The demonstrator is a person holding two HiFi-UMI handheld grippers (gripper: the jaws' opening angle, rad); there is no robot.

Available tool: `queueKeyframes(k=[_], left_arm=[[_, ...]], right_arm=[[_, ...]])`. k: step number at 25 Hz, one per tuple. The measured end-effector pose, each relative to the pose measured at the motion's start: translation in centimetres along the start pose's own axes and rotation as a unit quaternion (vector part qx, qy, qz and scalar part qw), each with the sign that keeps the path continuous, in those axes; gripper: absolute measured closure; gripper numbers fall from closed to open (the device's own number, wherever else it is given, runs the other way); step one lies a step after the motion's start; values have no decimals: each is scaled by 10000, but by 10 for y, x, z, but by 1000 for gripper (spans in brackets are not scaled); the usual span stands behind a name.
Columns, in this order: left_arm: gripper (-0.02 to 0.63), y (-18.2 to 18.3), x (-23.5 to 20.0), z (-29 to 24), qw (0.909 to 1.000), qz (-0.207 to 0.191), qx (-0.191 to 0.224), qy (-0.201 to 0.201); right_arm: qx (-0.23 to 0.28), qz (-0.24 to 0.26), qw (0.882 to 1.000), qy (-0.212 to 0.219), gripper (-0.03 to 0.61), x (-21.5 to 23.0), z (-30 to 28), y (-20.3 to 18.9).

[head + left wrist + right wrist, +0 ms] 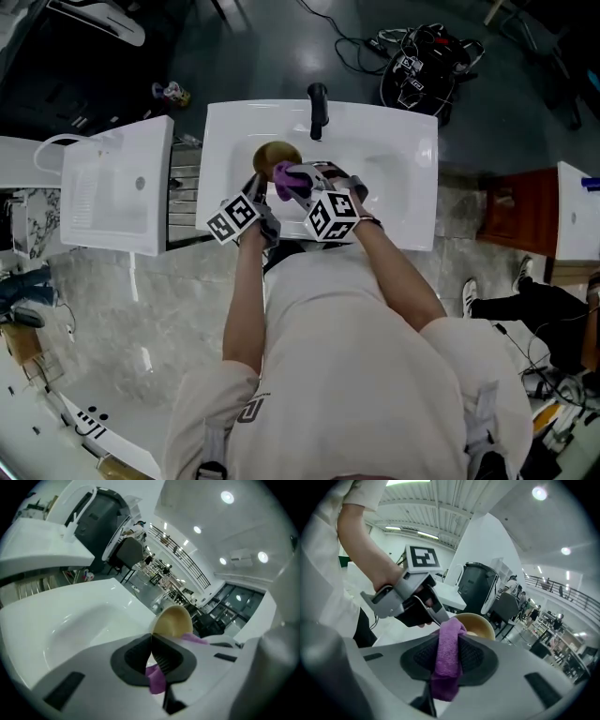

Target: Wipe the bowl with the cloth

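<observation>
Left gripper (152,641) fingers (133,657) were closed on bowl (173,620) rim; right gripper (449,637) clamped cloth (447,665). Risk: wiping pressure might slip the thin rim hold, dropping bowl into sink (70,630).

No legible words, numbers or brand names anywhere.
- Left gripper (255,184), white marker cube (232,217): black-and-white square code pattern, no letters.
- Right gripper (298,184), second white marker cube (332,214): same kind of pattern.
- Small dark logo on person's pale shirt hem (253,409): too small to read.
</observation>
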State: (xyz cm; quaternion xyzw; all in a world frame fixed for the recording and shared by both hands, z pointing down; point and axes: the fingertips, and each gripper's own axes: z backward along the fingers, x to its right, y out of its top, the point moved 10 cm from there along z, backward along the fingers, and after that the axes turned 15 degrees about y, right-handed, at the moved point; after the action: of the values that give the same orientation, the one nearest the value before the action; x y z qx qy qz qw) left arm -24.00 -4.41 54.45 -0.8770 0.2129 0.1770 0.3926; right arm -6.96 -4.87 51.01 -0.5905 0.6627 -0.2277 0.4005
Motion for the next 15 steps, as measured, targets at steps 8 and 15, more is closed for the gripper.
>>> queueKeyframes(k=[8,15], left_arm=[[603,-27,51,12,9628,-2629,-25,618],[603,-25,49,11,9613,-2624,-24,843]], right_arm=[[-685,124,9965,-464,489,3,-5,-9],[-949,280,9904,-964,489,9,-3,-10]])
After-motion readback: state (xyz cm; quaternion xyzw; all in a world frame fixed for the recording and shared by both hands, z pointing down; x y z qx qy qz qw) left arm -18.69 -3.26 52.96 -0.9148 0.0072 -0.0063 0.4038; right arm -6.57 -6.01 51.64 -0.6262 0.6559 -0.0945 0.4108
